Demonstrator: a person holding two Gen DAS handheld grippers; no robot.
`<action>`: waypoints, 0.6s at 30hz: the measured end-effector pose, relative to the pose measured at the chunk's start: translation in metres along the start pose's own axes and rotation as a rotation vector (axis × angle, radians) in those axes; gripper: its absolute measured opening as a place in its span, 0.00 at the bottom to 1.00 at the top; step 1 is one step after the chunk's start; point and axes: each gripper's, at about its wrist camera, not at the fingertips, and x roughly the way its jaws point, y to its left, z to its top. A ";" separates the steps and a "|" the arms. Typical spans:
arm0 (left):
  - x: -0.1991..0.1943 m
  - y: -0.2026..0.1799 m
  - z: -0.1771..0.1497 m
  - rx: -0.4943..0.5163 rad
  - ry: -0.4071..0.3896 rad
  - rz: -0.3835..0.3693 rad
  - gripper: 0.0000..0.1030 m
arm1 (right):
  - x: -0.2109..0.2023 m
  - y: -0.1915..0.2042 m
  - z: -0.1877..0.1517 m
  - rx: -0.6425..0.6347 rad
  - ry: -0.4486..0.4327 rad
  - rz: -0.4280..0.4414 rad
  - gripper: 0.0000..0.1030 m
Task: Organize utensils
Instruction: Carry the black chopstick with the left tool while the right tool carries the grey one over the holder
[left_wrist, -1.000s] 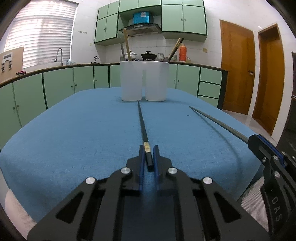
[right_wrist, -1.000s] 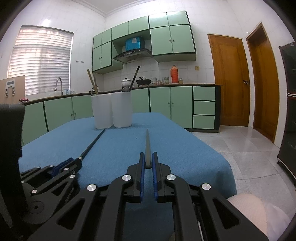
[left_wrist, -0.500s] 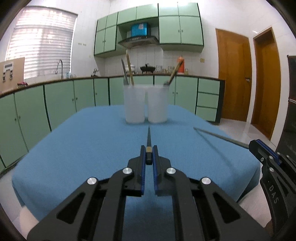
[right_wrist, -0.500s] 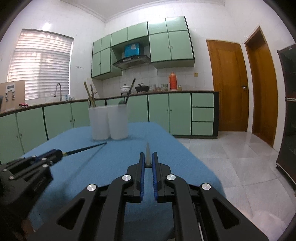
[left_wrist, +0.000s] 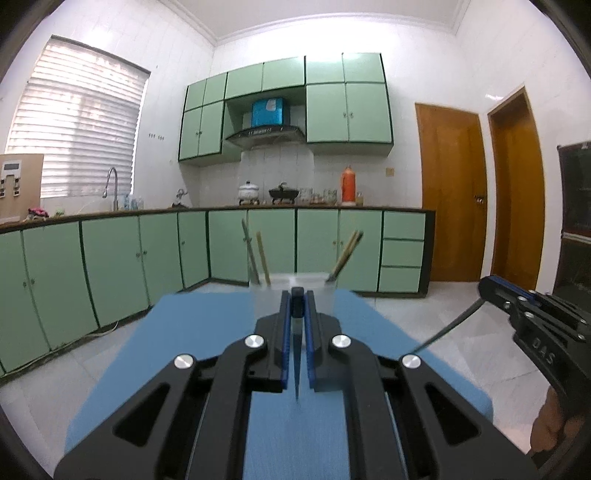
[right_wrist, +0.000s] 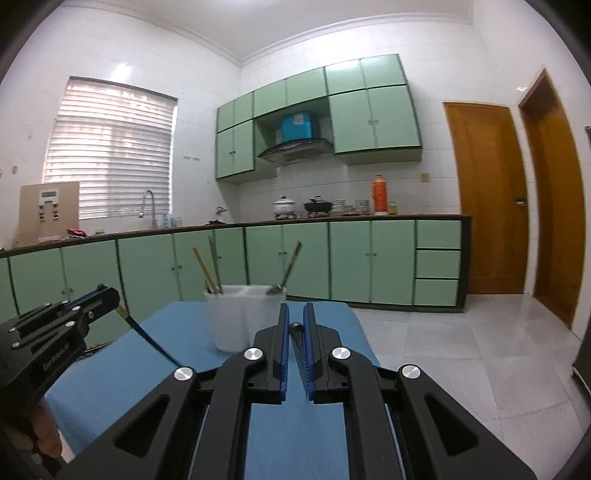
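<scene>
A kitchen with pale green cabinets runs along the back wall. In front of it stands a table (right_wrist: 325, 435) under a blue cloth. Near the table's far edge sits a white two-compartment holder (right_wrist: 242, 317) with a few utensils already standing in it: sticks leaning in the left compartment, a spoon-like piece in the right.

A person holds two black grippers above the near edge of the table. The left gripper (left_wrist: 296, 306) has its jaws pressed together on the thick end of a dark chopstick (left_wrist: 296, 363). In the right wrist view the stick's long axis slants from the jaws downward, with the thin tip toward the cloth. The right gripper (right_wrist: 294, 332) is likewise clamped, on a second slim utensil (left_wrist: 445, 330), probably a matching chopstick, though little of it shows. From the left wrist view it also slopes tip-down toward the table's right edge.

Both sticks hang in the air, well apart from the holder.

The risks are a judgement. Each stick is pinched only at one end, so it could pivot or slip out. With tips angled low, either could strike the holder's rim or the utensils already inside, or tip the holder over, unless turned upright first.
</scene>
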 end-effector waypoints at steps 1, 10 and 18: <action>0.001 0.001 0.007 0.002 -0.004 -0.006 0.06 | 0.003 -0.001 0.007 0.002 0.002 0.013 0.07; 0.024 0.016 0.045 -0.026 0.025 -0.068 0.06 | 0.048 0.007 0.059 -0.009 0.095 0.142 0.07; 0.035 0.027 0.075 -0.032 -0.010 -0.088 0.06 | 0.069 0.024 0.099 -0.042 0.088 0.211 0.07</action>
